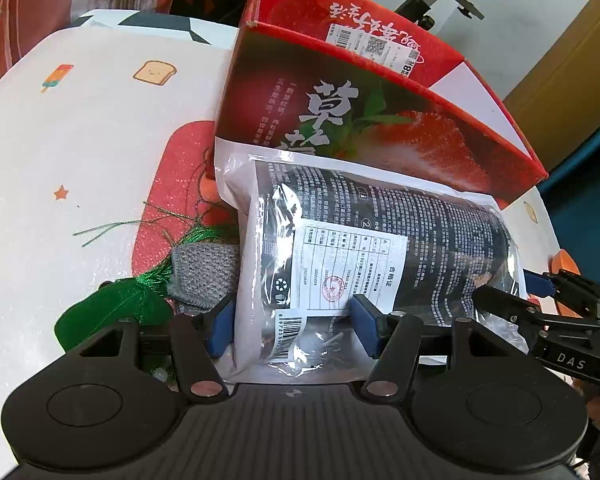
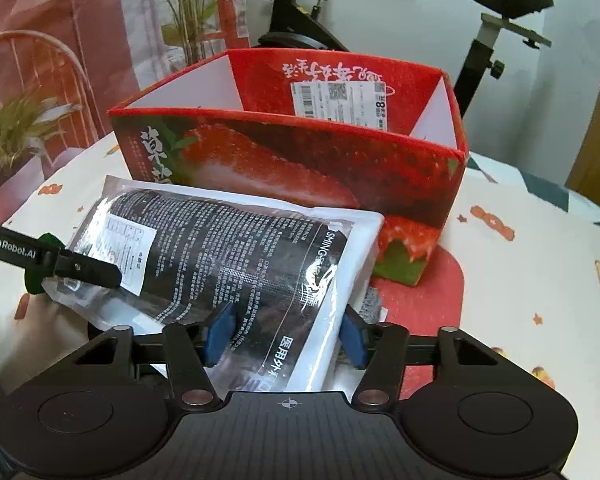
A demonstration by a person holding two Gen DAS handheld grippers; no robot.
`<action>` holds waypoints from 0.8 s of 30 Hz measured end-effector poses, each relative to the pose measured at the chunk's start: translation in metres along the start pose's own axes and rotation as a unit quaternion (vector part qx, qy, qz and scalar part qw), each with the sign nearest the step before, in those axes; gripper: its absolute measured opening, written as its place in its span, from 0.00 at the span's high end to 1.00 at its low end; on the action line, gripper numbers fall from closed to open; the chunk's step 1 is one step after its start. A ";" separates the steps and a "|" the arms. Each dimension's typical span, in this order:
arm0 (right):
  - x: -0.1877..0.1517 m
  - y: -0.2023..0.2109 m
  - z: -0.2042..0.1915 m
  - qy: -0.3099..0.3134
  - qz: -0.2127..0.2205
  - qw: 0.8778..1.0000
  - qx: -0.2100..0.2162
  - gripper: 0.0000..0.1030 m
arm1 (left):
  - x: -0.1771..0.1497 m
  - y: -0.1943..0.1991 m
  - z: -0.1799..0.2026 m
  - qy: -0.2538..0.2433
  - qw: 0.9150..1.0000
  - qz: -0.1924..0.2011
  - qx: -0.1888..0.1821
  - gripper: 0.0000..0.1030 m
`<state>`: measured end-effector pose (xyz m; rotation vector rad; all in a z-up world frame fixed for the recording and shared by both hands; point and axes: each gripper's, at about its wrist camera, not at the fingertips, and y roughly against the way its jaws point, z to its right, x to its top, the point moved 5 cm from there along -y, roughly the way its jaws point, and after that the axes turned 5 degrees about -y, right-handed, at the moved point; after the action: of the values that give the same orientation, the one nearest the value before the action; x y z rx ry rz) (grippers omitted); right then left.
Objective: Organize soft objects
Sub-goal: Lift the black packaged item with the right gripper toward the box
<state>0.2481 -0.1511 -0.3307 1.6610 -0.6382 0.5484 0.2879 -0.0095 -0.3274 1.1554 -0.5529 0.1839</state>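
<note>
Grippers first: left gripper (image 1: 294,330) spread around one short end of the plastic pouch (image 1: 380,248), blue pads (image 1: 220,330) flanking the film at either side, contact too hard to judge, so gripped or merely bracketing cannot be told. Right gripper (image 2: 286,336) likewise spread across the opposite short end of the pouch (image 2: 236,252), pads (image 2: 220,334) set just beside or against the film; closure not readable from this view either. Outward from the left gripper: pouch running away toward 12 to 1 o'clock, long axis roughly along the fingers, far edge resting against the front wall of the red strawberry box (image 1: 380,120). From the right gripper: pouch stretching toward 10 to 11 o'clock, box (image 2: 300,152) standing open-topped at 12 o'clock, just behind the pouch. Both ends equally near their grippers, neither favoured. At 9 to 10 o'clock of the left gripper, a grey knitted piece (image 1: 204,276) and green tasselled threads (image 1: 140,296) lying on the patterned tablecloth (image 1: 80,140), partly tucked under the pouch. Likely next: lifting the pouch level, long axis kept parallel to the box front, then up and over the near wall toward 12 o'clock. Risk: slick film slipping, or sagging in the middle and catching the rim.
</note>
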 end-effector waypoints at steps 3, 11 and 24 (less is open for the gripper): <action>0.000 0.002 0.002 0.005 0.002 1.000 0.001 0.56 | 0.004 0.003 -0.001 -0.001 1.000 -0.004 -0.003 0.40; -0.003 0.003 0.001 0.022 0.010 1.000 -0.002 0.58 | 0.014 0.017 -0.008 0.019 1.000 0.016 -0.009 0.42; -0.003 0.006 -0.003 0.044 0.015 0.999 -0.003 0.60 | 0.024 0.005 -0.011 0.017 1.000 0.007 -0.013 0.43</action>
<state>0.2417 -0.1488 -0.3282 1.6139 -0.5999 0.6365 0.3100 -0.0012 -0.3143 1.1222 -0.5318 0.2071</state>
